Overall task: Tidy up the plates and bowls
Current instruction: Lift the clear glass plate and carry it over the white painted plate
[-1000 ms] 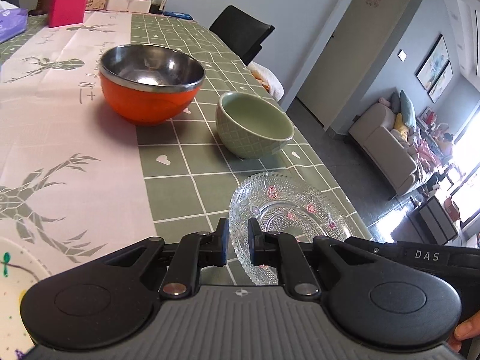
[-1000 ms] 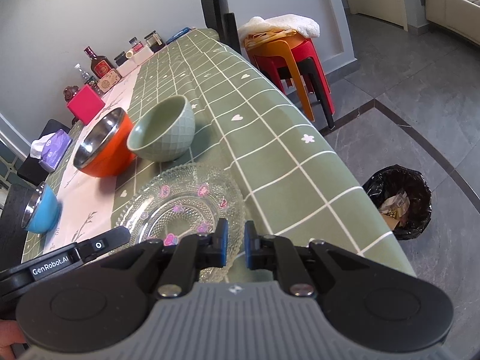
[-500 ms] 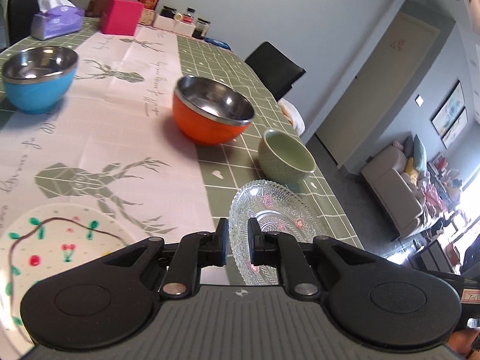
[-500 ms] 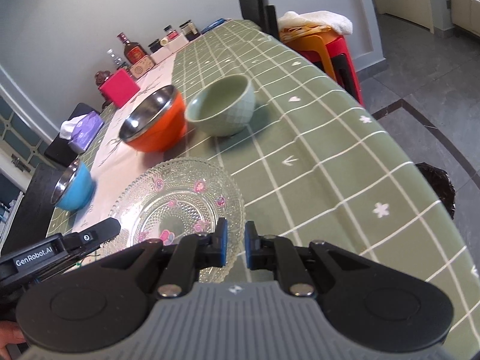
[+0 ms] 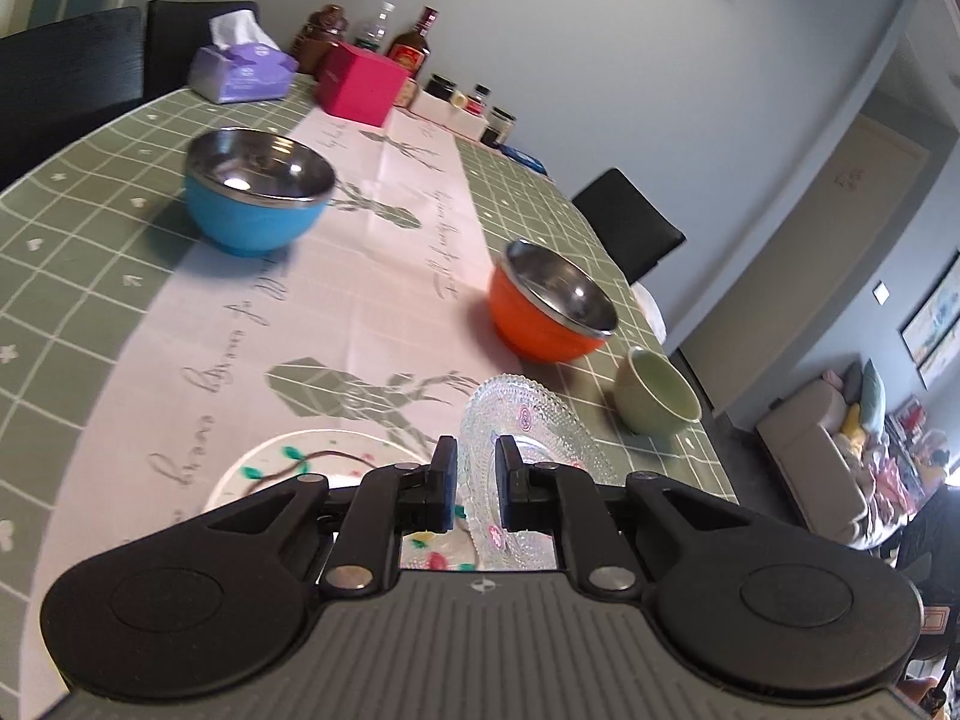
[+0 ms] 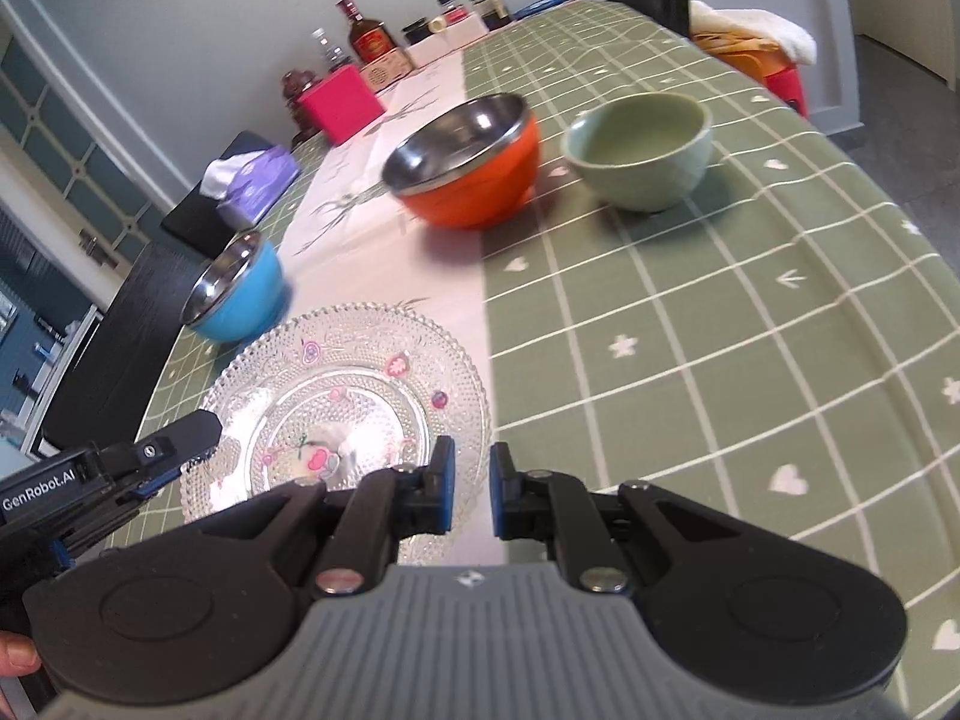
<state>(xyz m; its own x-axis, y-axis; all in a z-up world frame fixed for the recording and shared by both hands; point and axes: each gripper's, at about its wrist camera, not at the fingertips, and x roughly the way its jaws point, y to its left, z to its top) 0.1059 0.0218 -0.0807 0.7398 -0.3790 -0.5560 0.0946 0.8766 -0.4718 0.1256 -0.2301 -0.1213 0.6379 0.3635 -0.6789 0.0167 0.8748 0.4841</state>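
My left gripper (image 5: pixel 475 489) is shut on the near rim of a clear glass plate (image 5: pixel 528 420), and my right gripper (image 6: pixel 467 489) is shut on its opposite rim (image 6: pixel 342 384). The plate is held off the table, over a white painted plate (image 5: pixel 300 468) that shows through the glass in the right wrist view. A blue steel bowl (image 5: pixel 258 198), an orange steel bowl (image 5: pixel 549 312) and a pale green ceramic bowl (image 5: pixel 657 399) stand on the table beyond. They show in the right wrist view as well: blue (image 6: pixel 237 288), orange (image 6: pixel 468 162), green (image 6: pixel 642 147).
A pink box (image 5: pixel 363 84), a purple tissue box (image 5: pixel 240 69), bottles (image 5: pixel 414 48) and jars (image 5: pixel 474 108) line the table's far end. Black chairs (image 5: pixel 630 228) stand at the sides. The table's right edge (image 6: pixel 870 180) drops to the floor.
Both grippers have carried the glass plate leftward across the table, from the green cloth by the green bowl to above the white painted plate. Grips unchanged.
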